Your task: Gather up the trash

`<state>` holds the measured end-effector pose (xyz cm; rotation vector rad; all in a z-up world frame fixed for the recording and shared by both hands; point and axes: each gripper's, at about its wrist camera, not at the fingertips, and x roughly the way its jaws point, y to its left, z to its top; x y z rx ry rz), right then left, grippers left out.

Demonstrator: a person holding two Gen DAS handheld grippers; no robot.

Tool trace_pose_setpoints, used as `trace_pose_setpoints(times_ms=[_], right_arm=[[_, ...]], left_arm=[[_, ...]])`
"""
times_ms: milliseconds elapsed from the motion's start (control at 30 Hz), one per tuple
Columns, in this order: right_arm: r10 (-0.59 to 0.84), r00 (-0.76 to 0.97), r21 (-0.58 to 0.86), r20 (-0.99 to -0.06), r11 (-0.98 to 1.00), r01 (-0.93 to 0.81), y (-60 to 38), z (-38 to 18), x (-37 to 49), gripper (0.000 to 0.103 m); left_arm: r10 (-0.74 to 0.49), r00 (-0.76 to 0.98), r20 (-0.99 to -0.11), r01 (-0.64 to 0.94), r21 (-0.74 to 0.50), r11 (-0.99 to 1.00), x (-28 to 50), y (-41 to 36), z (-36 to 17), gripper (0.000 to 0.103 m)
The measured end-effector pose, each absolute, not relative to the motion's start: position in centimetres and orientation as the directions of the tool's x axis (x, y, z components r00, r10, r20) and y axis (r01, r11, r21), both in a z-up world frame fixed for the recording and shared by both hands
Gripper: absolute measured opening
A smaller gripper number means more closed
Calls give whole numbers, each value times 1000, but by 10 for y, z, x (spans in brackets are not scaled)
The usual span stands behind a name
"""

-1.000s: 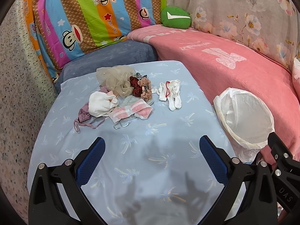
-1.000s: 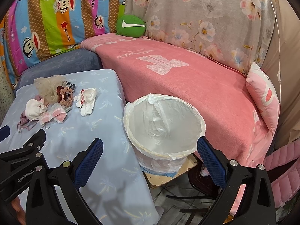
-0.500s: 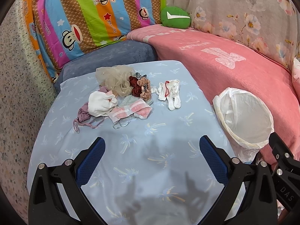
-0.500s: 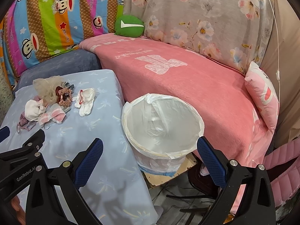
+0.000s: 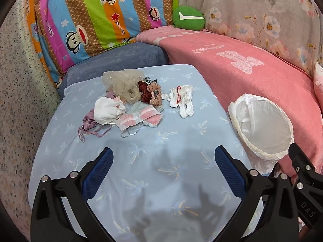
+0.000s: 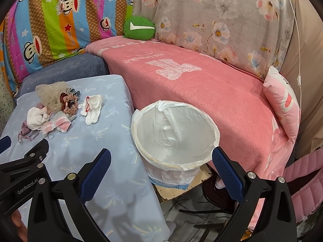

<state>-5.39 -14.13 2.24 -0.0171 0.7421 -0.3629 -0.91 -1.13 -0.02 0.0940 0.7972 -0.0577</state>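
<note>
A heap of small cloth items lies at the far side of the blue table [image 5: 161, 161]: a beige mesh puff [image 5: 123, 84], dark red and pink scrunchies [image 5: 150, 94], white socks [image 5: 181, 100], a white cloth ball [image 5: 106, 111], a pink-and-white pad [image 5: 139, 119] and a mauve mask [image 5: 90, 125]. A round bin lined with a white bag [image 5: 262, 125] stands at the table's right edge. My left gripper [image 5: 161, 167] is open above the near part of the table, holding nothing. My right gripper [image 6: 161, 169] is open over the near rim of the bin [image 6: 173, 133], the socks [image 6: 91, 109] to its far left.
A pink blanket [image 6: 201, 84] covers the sofa behind the bin. A grey-blue cushion [image 5: 121, 58] and a striped cartoon sheet [image 5: 90, 16] rise behind the table. A green plush [image 5: 188, 18] and a pink pillow [image 6: 282, 100] sit on the sofa. Speckled wall on the left.
Both grippers have stayed open. The right view has drifted a little, so the bin sits slightly lower and more to the left. The heap has not moved.
</note>
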Motion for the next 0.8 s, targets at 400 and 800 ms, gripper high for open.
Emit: trace_pose_setpoints(times_ms=[400, 800], right_arm=[[-329, 678, -143, -658, 938, 317, -142, 22, -54, 97], [-329, 678, -143, -657, 938, 317, -142, 23, -54, 97]], left_arm=[[-17, 697, -717, 87, 60, 994, -9, -11, 0, 96], [-37, 695, -718, 100, 45, 994, -9, -12, 7, 96]])
